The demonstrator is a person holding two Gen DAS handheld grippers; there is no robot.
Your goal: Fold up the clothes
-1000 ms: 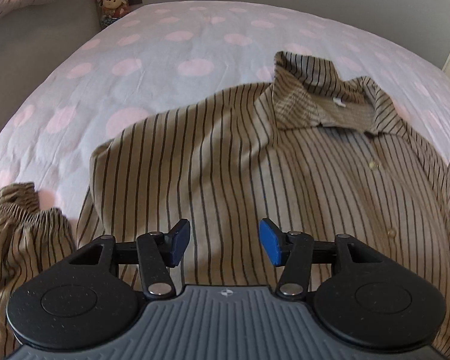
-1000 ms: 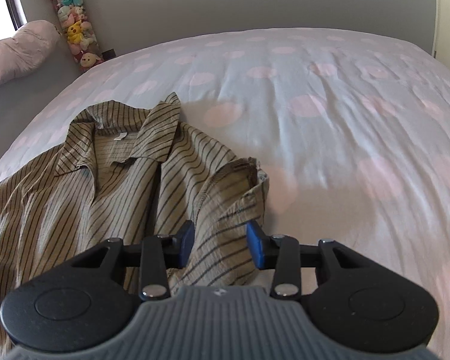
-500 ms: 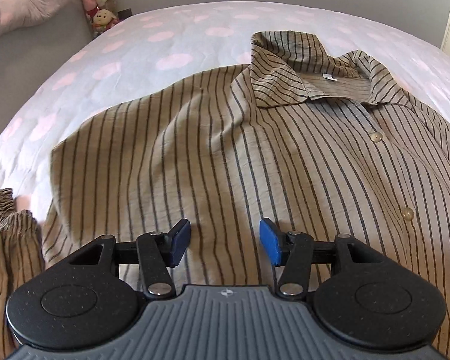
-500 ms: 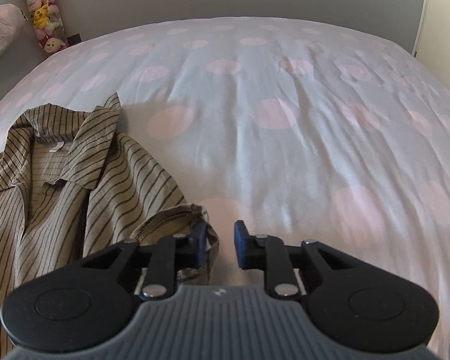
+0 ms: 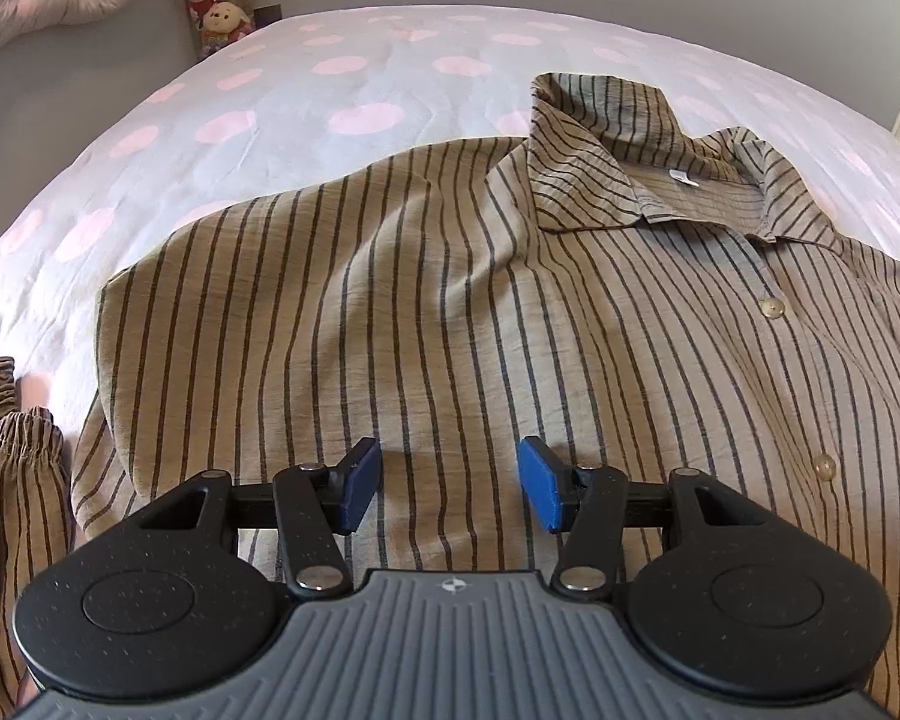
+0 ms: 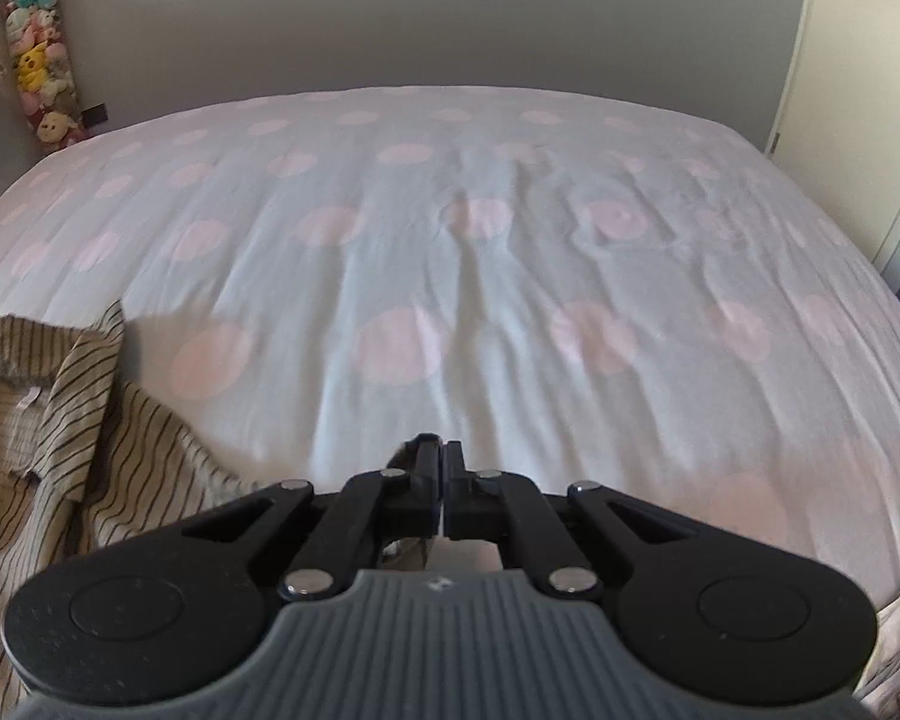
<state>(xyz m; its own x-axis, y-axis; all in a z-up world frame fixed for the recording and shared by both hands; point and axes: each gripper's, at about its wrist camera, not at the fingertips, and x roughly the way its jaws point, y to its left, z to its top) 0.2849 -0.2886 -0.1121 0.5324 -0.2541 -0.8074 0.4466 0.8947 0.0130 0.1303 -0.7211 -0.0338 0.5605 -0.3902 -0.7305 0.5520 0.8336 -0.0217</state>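
the striped shirt (image 5: 450, 312) lies on the bed (image 5: 330, 72), face up, with its collar (image 5: 648, 174) toward the far side and two buttons (image 5: 771, 307) showing along the front. all places here are given from this shirt.

the left gripper (image 5: 450, 483) hangs low over the lower front of the shirt. its jaws stand apart, nothing is between the blue pads (image 5: 360, 483), and they press on no cloth. left of the shirt body its edge makes a clean corner on the sheet, and beyond that edge the dotted sheet is bare up to the far wall. at the near left of the shirt a gathered cuff (image 5: 12, 432) lies bunched, partly off the left border of the view.

in the right wrist view the right gripper (image 6: 441, 480) is at the right edge of the shirt. its jaws are clenched tight, and a small bit of striped cloth (image 6: 411, 450) shows at the tips, so it seems to grasp the cloth edge; how much cloth it holds i cannot tell. the shirt cloth runs from the collar at the left down to this gripper. to the right of the shirt and beyond it, the bed is open sheet with soft wrinkles, up to the far bed edge and the wall. a column of plush toys (image 6: 36, 60) stands at the far left corner, well apart from the shirt.
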